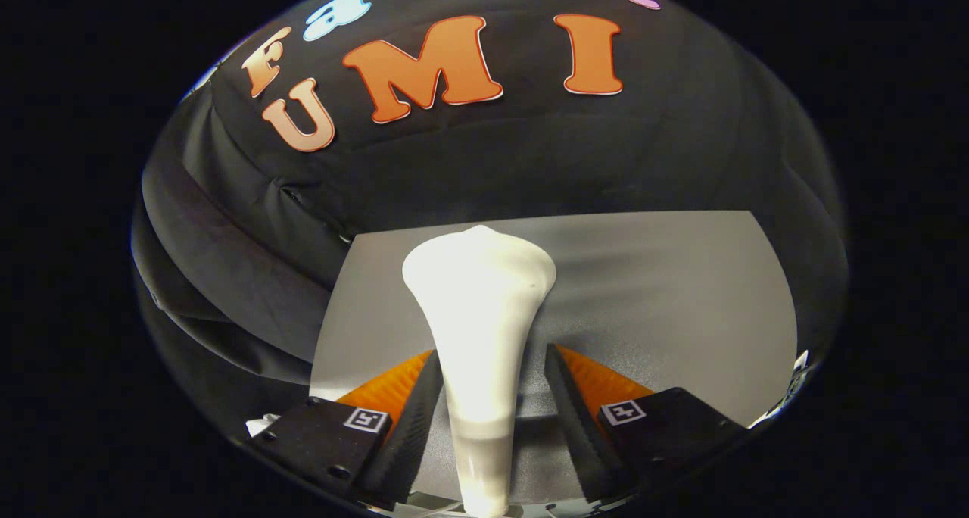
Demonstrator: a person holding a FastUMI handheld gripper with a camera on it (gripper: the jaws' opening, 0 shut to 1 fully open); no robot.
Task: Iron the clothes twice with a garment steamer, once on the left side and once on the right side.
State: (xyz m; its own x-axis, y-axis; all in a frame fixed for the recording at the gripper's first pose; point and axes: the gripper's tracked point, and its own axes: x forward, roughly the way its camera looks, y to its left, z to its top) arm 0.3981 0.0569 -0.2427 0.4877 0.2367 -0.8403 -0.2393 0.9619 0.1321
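1. White plastic garment steamer (479,329): a smooth, glossy body standing upright between the two fingers. Its narrow handle sits low, and it flares toward twelve o'clock into a broad, rounded head with a small peak on top. A faintly greyer band crosses the handle near its lower end.

2. Gripper (488,408): its fingers (412,419) flank the steamer's handle, one at about eight o'clock from the handle and the other at about four o'clock. The claw is spread. The ribbed inner face of the eight-o'clock finger lies right beside or touching the handle; which of the two cannot be told. A clear strip of grey shows between the handle and the four-o'clock finger, so the steamer is not pinched from both sides.

3. Square black-and-white marker tags (366,419): one sits on the dark block at the base of each finger.

4. Flat, pale grey matte surface (666,306): it spreads behind and around the steamer from nine o'clock to three o'clock. A soft shadow falls across it near the steamer's head.

5. Black cloth booth wall (469,170): it rises beyond the grey surface toward twelve o'clock. Heavy folds hang down at about nine o'clock.
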